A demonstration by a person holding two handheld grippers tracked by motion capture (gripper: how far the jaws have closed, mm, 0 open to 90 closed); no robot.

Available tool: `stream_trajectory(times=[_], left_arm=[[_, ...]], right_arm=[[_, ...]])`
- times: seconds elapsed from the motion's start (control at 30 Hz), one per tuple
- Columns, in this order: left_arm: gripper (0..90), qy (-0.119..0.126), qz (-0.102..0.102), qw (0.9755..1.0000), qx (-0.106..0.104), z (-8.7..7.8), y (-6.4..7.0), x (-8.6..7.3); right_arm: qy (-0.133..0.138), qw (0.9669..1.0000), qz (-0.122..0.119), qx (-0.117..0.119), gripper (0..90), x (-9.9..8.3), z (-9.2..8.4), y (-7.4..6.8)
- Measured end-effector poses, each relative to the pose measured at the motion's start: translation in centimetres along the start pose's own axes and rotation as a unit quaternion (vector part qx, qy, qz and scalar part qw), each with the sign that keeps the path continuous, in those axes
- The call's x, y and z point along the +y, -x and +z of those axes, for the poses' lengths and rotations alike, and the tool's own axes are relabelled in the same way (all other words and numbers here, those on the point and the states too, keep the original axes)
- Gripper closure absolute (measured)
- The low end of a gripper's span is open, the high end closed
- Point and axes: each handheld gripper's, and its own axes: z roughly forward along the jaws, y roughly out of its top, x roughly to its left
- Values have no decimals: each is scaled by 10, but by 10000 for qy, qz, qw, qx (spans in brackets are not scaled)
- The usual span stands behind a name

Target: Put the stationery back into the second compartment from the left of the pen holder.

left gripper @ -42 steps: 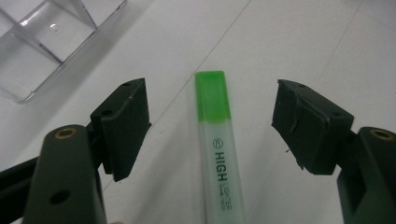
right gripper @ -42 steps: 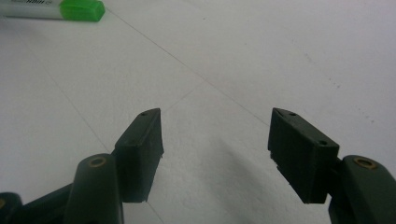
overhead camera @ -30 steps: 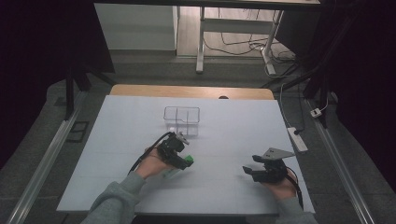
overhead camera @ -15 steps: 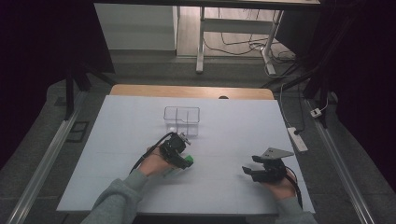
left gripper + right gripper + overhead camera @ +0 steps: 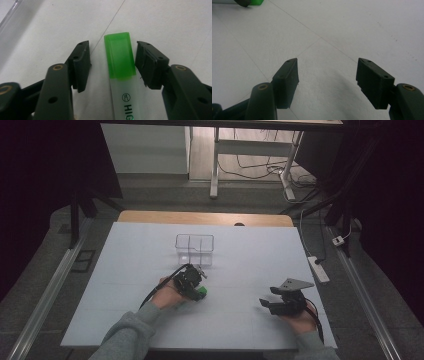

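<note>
On the white bench (image 5: 125, 270), your left gripper (image 5: 112, 60) has just been closing around the green-capped highlighter (image 5: 120, 60) lying flat, pads not yet touching; next, squeeze and lift, while your right gripper (image 5: 327, 75) waits open

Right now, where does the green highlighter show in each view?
High view: the green highlighter lies at the left gripper, below the clear box.
Left gripper view: highlighter centre, cap between the jaws, which have just been closing; gaps remain.
Right gripper view: its green cap at the top left edge.
Shared landmark: the white table.
</note>
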Motion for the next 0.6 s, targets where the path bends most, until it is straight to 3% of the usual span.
stream_trajectory(times=[0.27, 0.6], left_arm=[[658, -38, -21, 10000, 4, -1, 4, 1], [667, 43, -47, 10000, 21, -2, 4, 1]], right_arm=[[-14, 10000, -19, -32, 344, 0, 1, 0], [-17, 10000, -12, -25, 343, 0, 1, 0]])
